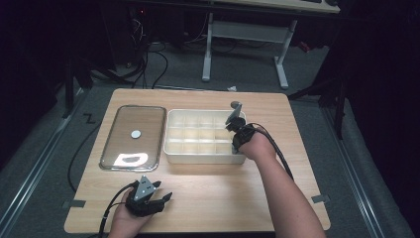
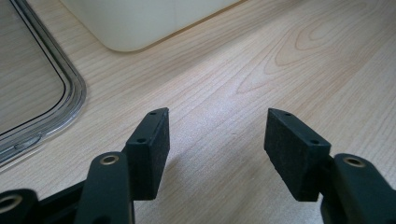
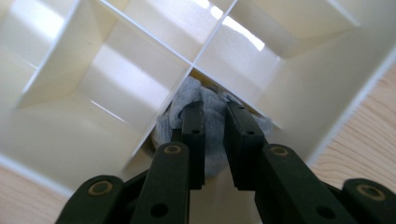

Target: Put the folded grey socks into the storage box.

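The right tongs (image 3: 215, 119) pinched a grey cloth wad (image 3: 212, 154) inside the cream divided box (image 1: 178, 148)'s near right compartment; the left tongs (image 2: 217, 135) rested wide on the bench (image 1: 218, 193).

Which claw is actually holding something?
The right claw, pinching a grey fuzzy wad in the cream divided plastic box; the left claw gapes over bare wood.

Light wood-grain table (image 1: 208, 193), rectangular with rounded corners, standing on grey carpet. Two items lie directly on it, side by side across the far half: a clear lid (image 1: 133, 138) with a metal-looking rim at left, lying flat, wood visible through it; a cream compartment box (image 1: 203, 157) just right of it, near but apart. Near half bare wood. Box corner and lid rim also in left gripper view.
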The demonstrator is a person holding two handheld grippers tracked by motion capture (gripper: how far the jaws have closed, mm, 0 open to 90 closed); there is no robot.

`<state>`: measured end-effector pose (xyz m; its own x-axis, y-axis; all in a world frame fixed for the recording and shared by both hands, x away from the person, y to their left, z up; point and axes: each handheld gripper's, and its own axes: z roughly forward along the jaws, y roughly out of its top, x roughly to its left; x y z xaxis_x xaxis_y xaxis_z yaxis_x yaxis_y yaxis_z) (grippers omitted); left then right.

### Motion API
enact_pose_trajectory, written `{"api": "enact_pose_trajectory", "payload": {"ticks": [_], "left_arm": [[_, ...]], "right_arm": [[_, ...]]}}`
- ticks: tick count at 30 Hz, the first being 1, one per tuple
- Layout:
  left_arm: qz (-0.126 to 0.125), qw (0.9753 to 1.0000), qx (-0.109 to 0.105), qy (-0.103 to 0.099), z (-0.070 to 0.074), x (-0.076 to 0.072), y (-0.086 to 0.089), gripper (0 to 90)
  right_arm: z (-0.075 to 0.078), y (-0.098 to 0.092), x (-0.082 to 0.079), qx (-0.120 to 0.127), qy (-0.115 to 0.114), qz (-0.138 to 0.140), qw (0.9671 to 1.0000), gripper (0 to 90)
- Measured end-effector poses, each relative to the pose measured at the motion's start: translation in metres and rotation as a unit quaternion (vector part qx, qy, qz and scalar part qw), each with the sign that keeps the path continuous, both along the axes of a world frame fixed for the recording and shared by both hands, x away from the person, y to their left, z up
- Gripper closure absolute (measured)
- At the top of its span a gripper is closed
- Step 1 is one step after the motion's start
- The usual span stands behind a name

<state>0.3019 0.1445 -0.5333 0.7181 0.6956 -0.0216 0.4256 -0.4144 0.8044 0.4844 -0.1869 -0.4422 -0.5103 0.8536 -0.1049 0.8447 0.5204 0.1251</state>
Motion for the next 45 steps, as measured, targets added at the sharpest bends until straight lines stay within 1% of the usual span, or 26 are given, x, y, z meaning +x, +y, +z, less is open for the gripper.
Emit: {"api": "enact_pose_trajectory", "payload": {"ticks": [4, 5, 8, 10, 14, 15, 18, 19, 21, 22, 23, 26, 27, 28, 30, 31, 32, 33, 35, 36, 37, 40, 42, 43, 44, 45], "left_arm": [[0.000, 1.0000, -0.001, -0.001, 0.000, 0.000, -0.001, 41.3], [0.000, 1.0000, -0.001, -0.001, 0.000, 0.000, -0.001, 41.3], [-0.002, 1.0000, 0.003, -0.001, 0.000, -0.001, -0.001, 41.3], [-0.003, 1.0000, 0.004, 0.000, 0.001, -0.001, -0.001, 41.3], [-0.003, 1.0000, 0.004, -0.002, 0.001, -0.001, -0.001, 41.5], [-0.003, 1.0000, 0.005, -0.002, 0.001, -0.002, -0.001, 41.4], [-0.002, 0.9999, 0.011, -0.007, 0.002, -0.002, -0.001, 41.5], [-0.002, 0.9999, 0.010, -0.010, 0.003, -0.003, -0.001, 41.5], [-0.001, 0.9999, 0.010, -0.010, 0.003, -0.003, -0.001, 41.6], [-0.001, 0.9999, 0.010, -0.010, 0.003, -0.003, -0.001, 41.6], [-0.003, 0.9999, 0.011, -0.011, 0.003, -0.004, -0.002, 41.6], [-0.004, 0.9998, 0.014, -0.014, 0.003, -0.005, -0.003, 41.6], [-0.007, 0.9997, 0.017, -0.018, 0.003, -0.006, -0.003, 41.4], [-0.007, 0.9997, 0.017, -0.018, 0.003, -0.006, -0.003, 41.4], [-0.009, 0.9994, 0.021, -0.024, 0.003, -0.007, -0.005, 41.3], [-0.010, 0.9994, 0.023, -0.025, 0.003, -0.007, -0.005, 41.3], [-0.010, 0.9994, 0.023, -0.025, 0.003, -0.007, -0.005, 41.3], [-0.010, 0.9993, 0.024, -0.026, 0.003, -0.008, -0.005, 41.3], [-0.010, 0.9992, 0.026, -0.029, 0.003, -0.008, -0.005, 41.3], [-0.009, 0.9991, 0.029, -0.030, 0.004, -0.008, -0.005, 41.3], [-0.007, 0.9989, 0.033, -0.033, 0.004, -0.009, -0.005, 41.3], [-0.005, 0.9989, 0.032, -0.035, 0.005, -0.009, -0.005, 41.3], [-0.004, 0.9988, 0.034, -0.035, 0.005, -0.009, -0.005, 41.3], [-0.003, 0.9988, 0.034, -0.035, 0.005, -0.009, -0.005, 41.2], [-0.003, 0.9988, 0.034, -0.036, 0.005, -0.009, -0.005, 41.2], [-0.002, 0.9988, 0.034, -0.033, 0.005, -0.010, -0.006, 41.3]], "right_arm": [[0.012, -0.007, -0.007, 0.020, -0.021, -0.002, 0.9996, 77.0], [0.012, -0.007, -0.007, 0.020, -0.021, -0.002, 0.9996, 77.0], [0.022, -0.013, -0.013, 0.043, -0.043, -0.004, 0.9982, 74.8], [0.023, -0.014, -0.014, 0.047, -0.045, -0.006, 0.9978, 74.3], [0.027, -0.019, -0.023, 0.065, -0.062, -0.008, 0.9959, 70.2], [0.028, -0.022, -0.028, 0.077, -0.074, -0.015, 0.9942, 69.2], [0.028, -0.025, -0.033, 0.087, -0.083, -0.017, 0.9926, 67.4], [0.029, -0.027, -0.038, 0.102, -0.094, -0.022, 0.9901, 66.7], [0.029, -0.031, -0.043, 0.114, -0.106, -0.023, 0.9875, 65.1], [0.029, -0.031, -0.043, 0.114, -0.106, -0.023, 0.9875, 65.1], [0.030, -0.034, -0.049, 0.128, -0.113, -0.027, 0.9850, 63.2], [0.029, -0.035, -0.055, 0.129, -0.123, -0.021, 0.9838, 60.0], [0.028, -0.038, -0.063, 0.134, -0.142, -0.017, 0.9806, 55.8], [0.028, -0.038, -0.063, 0.134, -0.142, -0.017, 0.9806, 55.8], [0.025, -0.040, -0.075, 0.123, -0.162, -0.013, 0.9789, 51.5], [0.023, -0.041, -0.079, 0.135, -0.172, -0.016, 0.9758, 51.2], [0.023, -0.041, -0.079, 0.135, -0.172, -0.016, 0.9758, 51.2], [0.020, -0.045, -0.088, 0.146, -0.181, -0.021, 0.9723, 50.2], [0.018, -0.046, -0.092, 0.146, -0.185, -0.021, 0.9717, 47.8], [0.013, -0.048, -0.101, 0.137, -0.204, -0.016, 0.9690, 44.9], [0.009, -0.049, -0.104, 0.132, -0.209, -0.016, 0.9688, 44.1], [0.002, -0.051, -0.110, 0.134, -0.211, -0.016, 0.9682, 42.4], [-0.006, -0.053, -0.117, 0.143, -0.218, -0.017, 0.9653, 41.1], [-0.012, -0.054, -0.122, 0.145, -0.228, -0.016, 0.9628, 40.6], [-0.012, -0.054, -0.122, 0.145, -0.228, -0.016, 0.9628, 40.6], [-0.018, -0.054, -0.129, 0.148, -0.236, -0.013, 0.9604, 40.0]]}}
